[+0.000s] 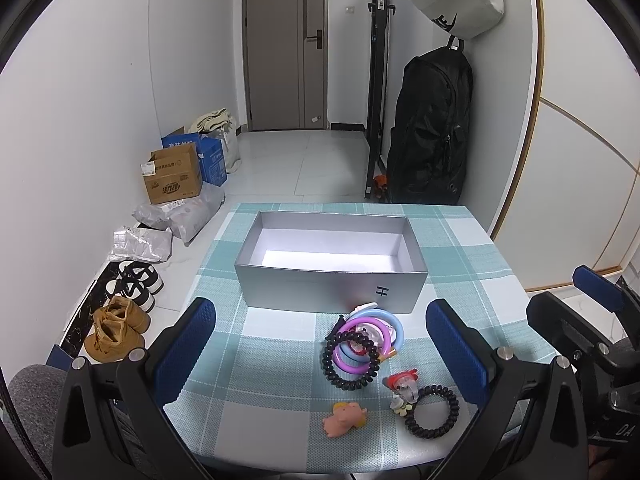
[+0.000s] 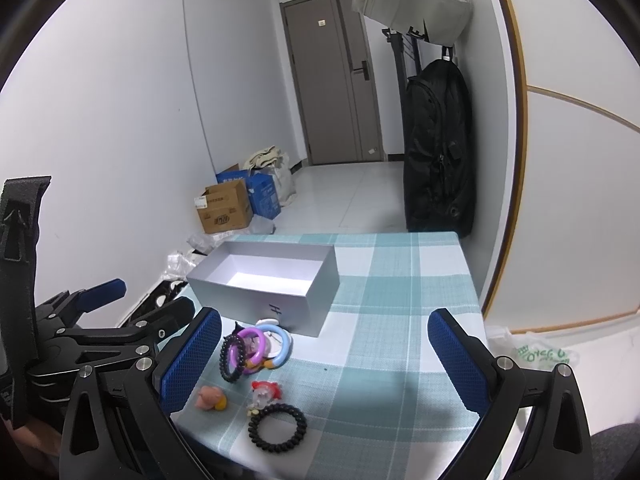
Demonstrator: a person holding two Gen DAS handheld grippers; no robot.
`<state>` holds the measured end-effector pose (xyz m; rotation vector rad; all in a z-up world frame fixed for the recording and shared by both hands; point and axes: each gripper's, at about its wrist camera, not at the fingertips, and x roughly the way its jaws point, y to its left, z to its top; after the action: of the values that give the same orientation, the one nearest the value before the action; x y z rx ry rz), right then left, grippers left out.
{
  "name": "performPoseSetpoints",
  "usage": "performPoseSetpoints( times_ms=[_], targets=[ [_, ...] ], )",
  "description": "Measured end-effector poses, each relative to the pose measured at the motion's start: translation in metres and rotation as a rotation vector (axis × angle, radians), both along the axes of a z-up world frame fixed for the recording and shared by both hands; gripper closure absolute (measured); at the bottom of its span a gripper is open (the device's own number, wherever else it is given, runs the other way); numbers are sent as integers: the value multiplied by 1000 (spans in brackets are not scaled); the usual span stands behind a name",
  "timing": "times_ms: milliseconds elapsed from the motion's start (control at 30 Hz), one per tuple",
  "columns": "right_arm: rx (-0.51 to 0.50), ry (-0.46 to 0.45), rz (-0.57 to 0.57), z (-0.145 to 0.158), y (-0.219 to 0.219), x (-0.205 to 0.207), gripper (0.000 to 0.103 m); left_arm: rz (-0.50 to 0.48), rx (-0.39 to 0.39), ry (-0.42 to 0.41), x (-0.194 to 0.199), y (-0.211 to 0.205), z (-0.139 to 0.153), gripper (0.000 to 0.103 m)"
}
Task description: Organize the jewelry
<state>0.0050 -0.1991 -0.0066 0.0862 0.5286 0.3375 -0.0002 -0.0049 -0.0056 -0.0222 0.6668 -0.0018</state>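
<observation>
An open grey box (image 1: 332, 286) (image 2: 296, 304) stands on the checked tablecloth, nothing inside it. In front of it lies a pile of purple and blue bangles (image 1: 370, 336) (image 2: 262, 346) with a black coil bracelet (image 1: 350, 360) (image 2: 232, 358). Nearer me lie a second black coil bracelet (image 1: 431, 412) (image 2: 277, 428), a red-and-clear charm (image 1: 402, 384) (image 2: 264, 392) and a small pink pig figure (image 1: 344, 418) (image 2: 210, 397). My left gripper (image 1: 320, 344) hovers open above the near table edge. My right gripper (image 2: 324, 354) is open too, to the right of the pieces.
The table (image 1: 460, 232) has its left edge over the floor, where shoes (image 1: 120, 324), plastic bags (image 1: 180, 216) and cardboard boxes (image 1: 172, 178) lie. A black bag (image 1: 434, 128) hangs at the far right by the wall. The right gripper's body (image 1: 592, 332) shows beside the table.
</observation>
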Motion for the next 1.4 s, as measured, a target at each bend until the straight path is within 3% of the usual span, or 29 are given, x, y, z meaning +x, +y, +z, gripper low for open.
performPoseSetpoints(
  times_ms=[767,1000,1200,1400],
  targets=[
    [-13,35,-10,-5,0,3,0,-22,-31,46,2,3,-8,1],
    [-21,71,-7,-8,-1,7,0,-71,-77,135,4,10,-18,4],
    [13,155,58,-17,-1,18,0,-145,-109,241,0,18,-33,4],
    [3,201,58,-25,1,26,0,-221,-101,332,-6,11,-50,5]
  ],
)
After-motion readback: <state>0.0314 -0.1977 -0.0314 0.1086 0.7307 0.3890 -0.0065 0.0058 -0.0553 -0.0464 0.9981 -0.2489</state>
